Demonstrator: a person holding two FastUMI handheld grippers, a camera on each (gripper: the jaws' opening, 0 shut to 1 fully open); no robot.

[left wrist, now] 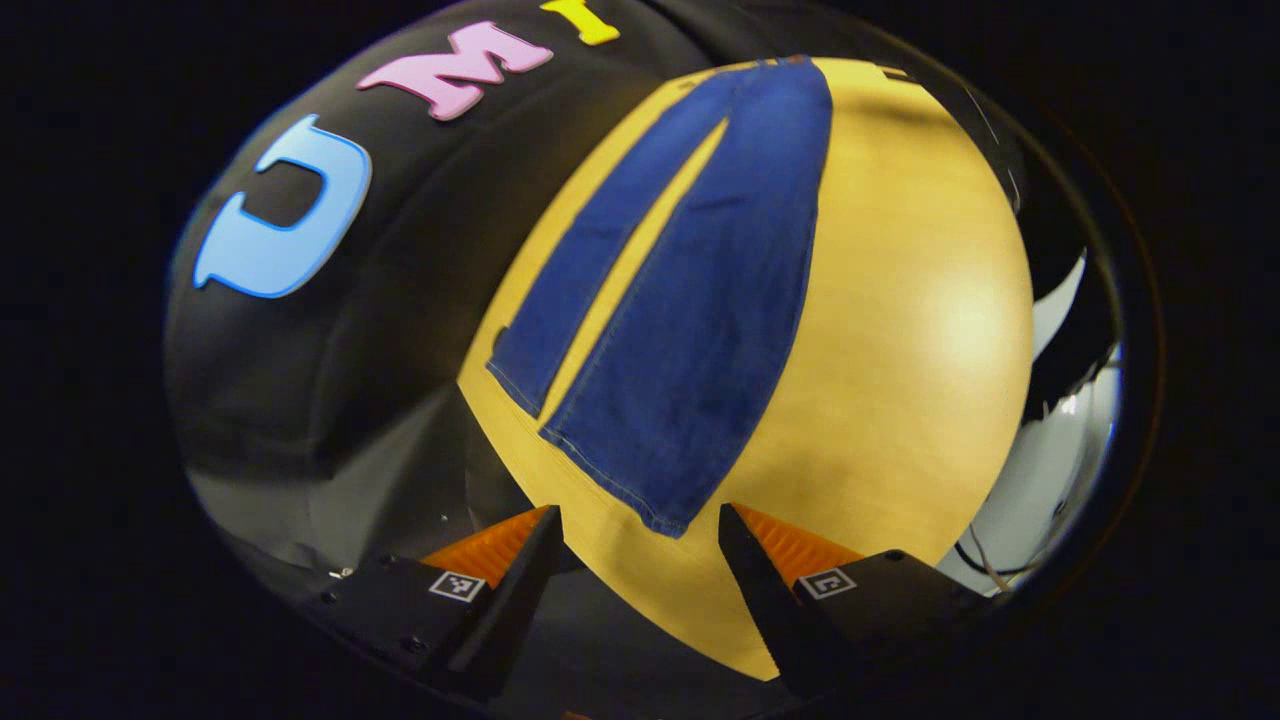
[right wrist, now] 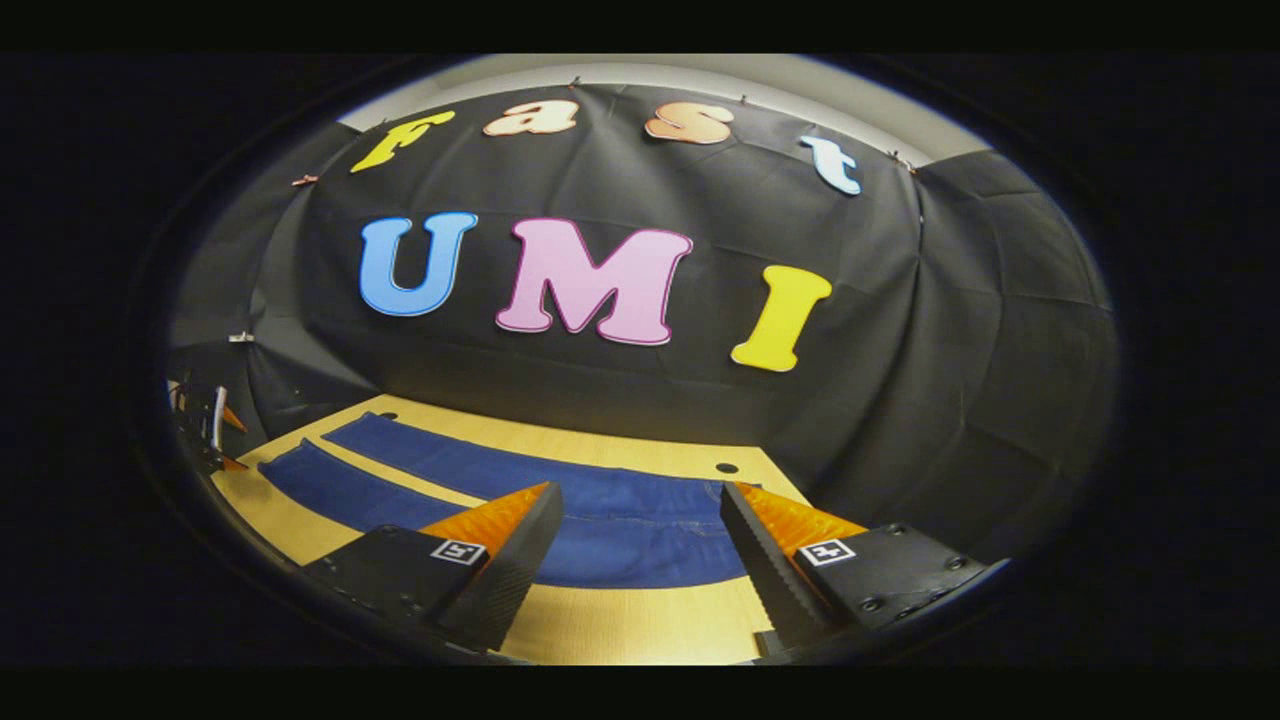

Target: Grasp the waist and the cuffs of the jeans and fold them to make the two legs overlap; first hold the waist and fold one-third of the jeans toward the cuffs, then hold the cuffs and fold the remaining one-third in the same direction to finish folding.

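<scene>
While both tools hang above the bench, the jeans (left wrist: 690, 300) lie flat and unfolded on it, two legs side by side with a narrow wedge of bench between them. No brand or label on the denim can be read; each tool body carries a small square black-and-white marker, too small to make out.

Seen in the left gripper view, the left tool (left wrist: 640, 520) is spread wide with nothing between its fingers (left wrist: 500, 545), whose inner faces are ribbed. The cuffs (left wrist: 640, 500) lie just ahead of its tips, and the legs run away from it toward the waist (left wrist: 770, 65) at the far end. The cloth is a deep blue weave with lighter stitching along hems and seams.

Seen in the right gripper view, the right tool (right wrist: 640, 500) is likewise spread and empty, its fingers toothed on the inside. The waist end of the jeans (right wrist: 640, 535) sits directly ahead between its tips, legs stretching off to its left. The bench (right wrist: 640, 620) is smooth, pale yellow wood grain, with a small round hole (right wrist: 727, 468) beyond the right finger.
</scene>
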